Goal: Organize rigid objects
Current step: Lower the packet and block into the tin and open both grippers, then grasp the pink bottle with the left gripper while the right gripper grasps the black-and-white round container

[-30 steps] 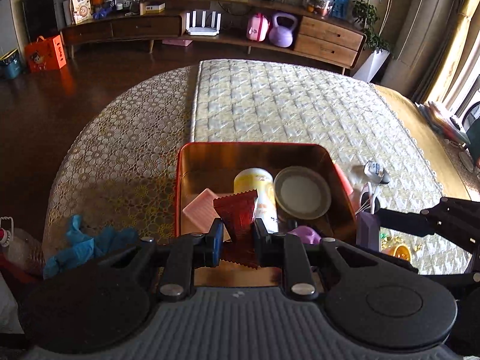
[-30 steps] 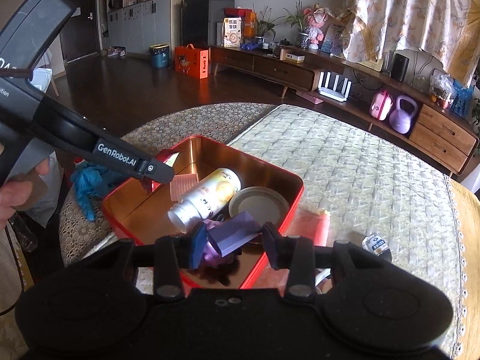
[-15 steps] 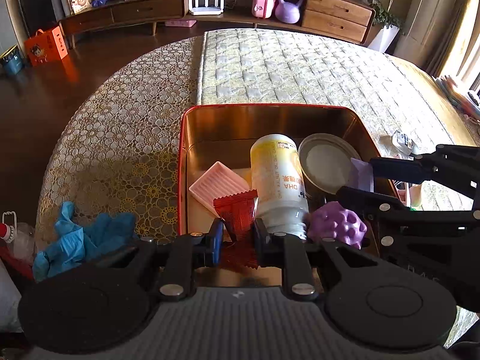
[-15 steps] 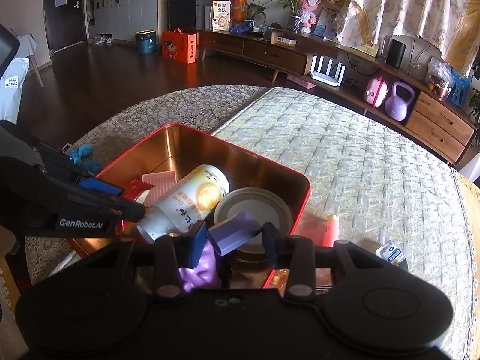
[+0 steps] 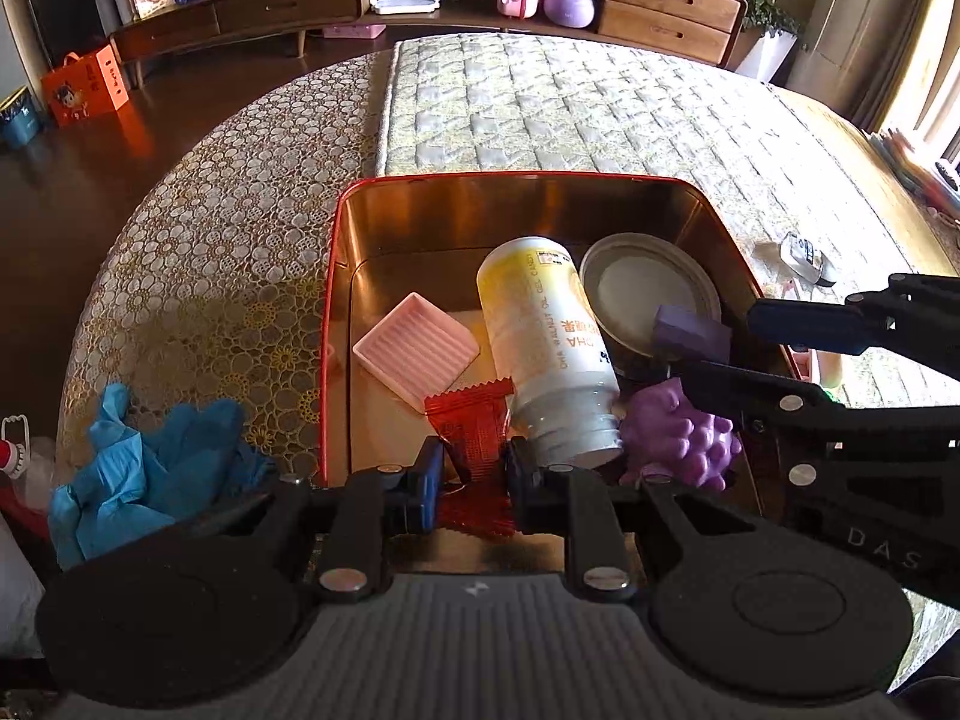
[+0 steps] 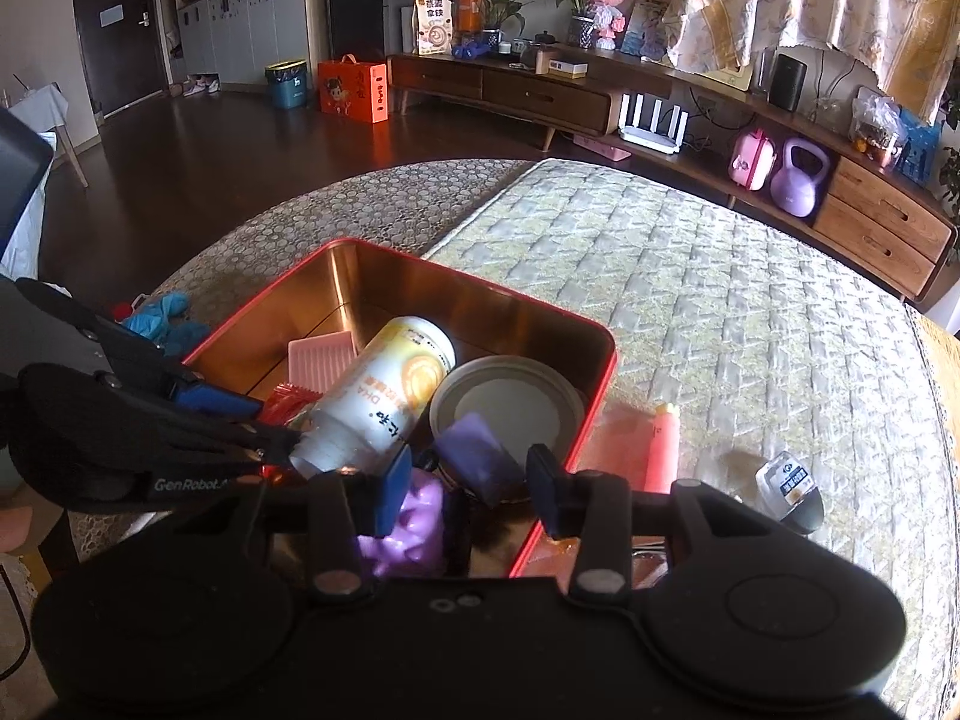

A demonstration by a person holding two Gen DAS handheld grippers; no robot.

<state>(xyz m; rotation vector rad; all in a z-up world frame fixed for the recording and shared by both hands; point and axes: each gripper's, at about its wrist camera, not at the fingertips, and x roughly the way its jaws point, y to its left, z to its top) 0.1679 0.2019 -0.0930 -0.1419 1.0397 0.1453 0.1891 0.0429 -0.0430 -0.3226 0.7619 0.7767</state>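
I'm working in a home living room. A long wooden sideboard (image 6: 600,96) along the wall carries potted plants (image 6: 570,0), a doll, a white router (image 6: 654,120) and a purple kettlebell (image 6: 795,177). Flowered curtains (image 6: 798,0) hang above, and the dark wood floor (image 6: 240,162) runs to a door (image 6: 117,24) and grey cabinets.

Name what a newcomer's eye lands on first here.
The red tin box on the patterned table, crowded with a tipped white bottle, a pink tray and a knobbly purple ball. At its near edge the left gripper pinches a red packet; the right gripper straddles a purple block.
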